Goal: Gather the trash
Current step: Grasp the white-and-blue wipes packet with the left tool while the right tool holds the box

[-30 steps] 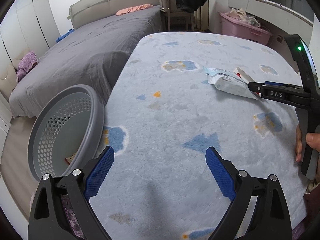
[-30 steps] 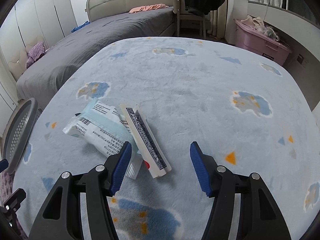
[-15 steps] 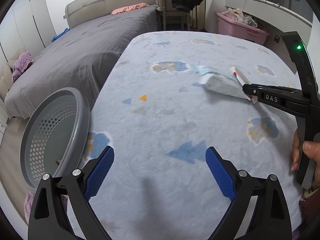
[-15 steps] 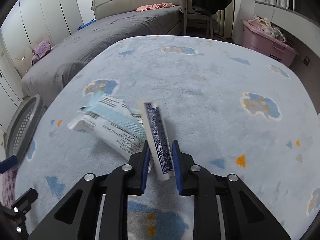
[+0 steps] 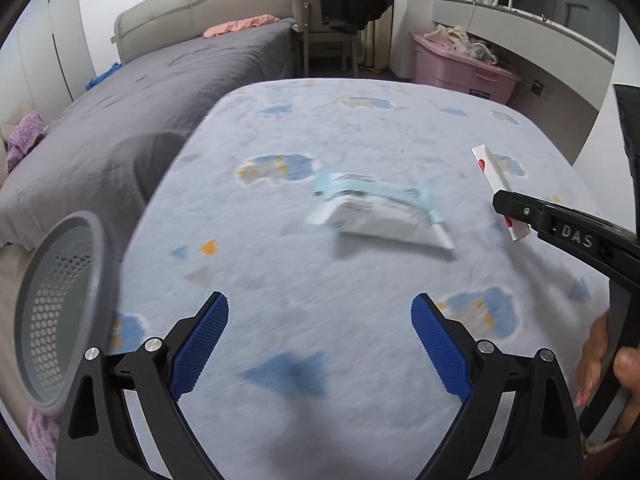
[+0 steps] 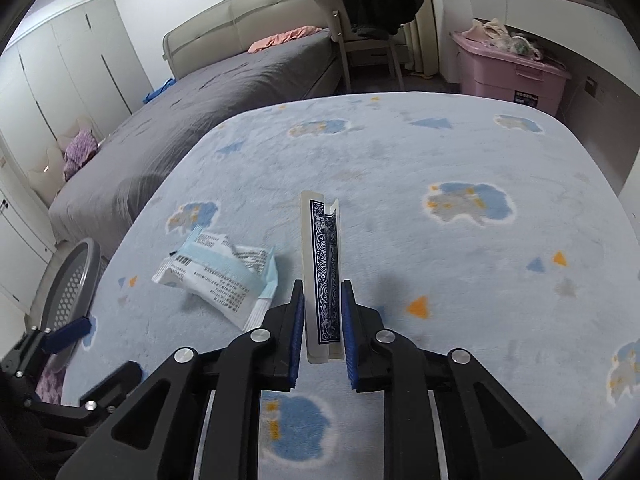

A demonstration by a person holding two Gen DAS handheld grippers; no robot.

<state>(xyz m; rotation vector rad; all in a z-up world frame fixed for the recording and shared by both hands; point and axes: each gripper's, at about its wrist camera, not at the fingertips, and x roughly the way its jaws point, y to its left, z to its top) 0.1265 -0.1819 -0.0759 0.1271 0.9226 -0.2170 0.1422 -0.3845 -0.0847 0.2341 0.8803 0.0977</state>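
My right gripper (image 6: 322,300) is shut on a flat white card box with a blue patterned face (image 6: 323,264) and holds it upright, lifted off the rug. The box also shows in the left wrist view (image 5: 496,184), at the tip of the right gripper (image 5: 506,210). A white and light-blue plastic packet (image 6: 218,276) lies on the rug just left of the box; it also shows in the left wrist view (image 5: 380,210). My left gripper (image 5: 320,336) is open and empty, low over the rug, short of the packet. A grey perforated basket (image 5: 56,320) stands at the rug's left edge.
The pale blue patterned rug (image 5: 360,128) covers the floor. A grey bed (image 5: 160,92) lies to the left and behind. A chair with dark clothes (image 5: 340,8) and a pink storage bin (image 5: 464,64) stand at the back. The basket also shows in the right wrist view (image 6: 68,284).
My right gripper closed on the card box and lifted it off the rug, turning it upright. The packet stays on the rug. My left gripper stayed open and swung a little to the right.
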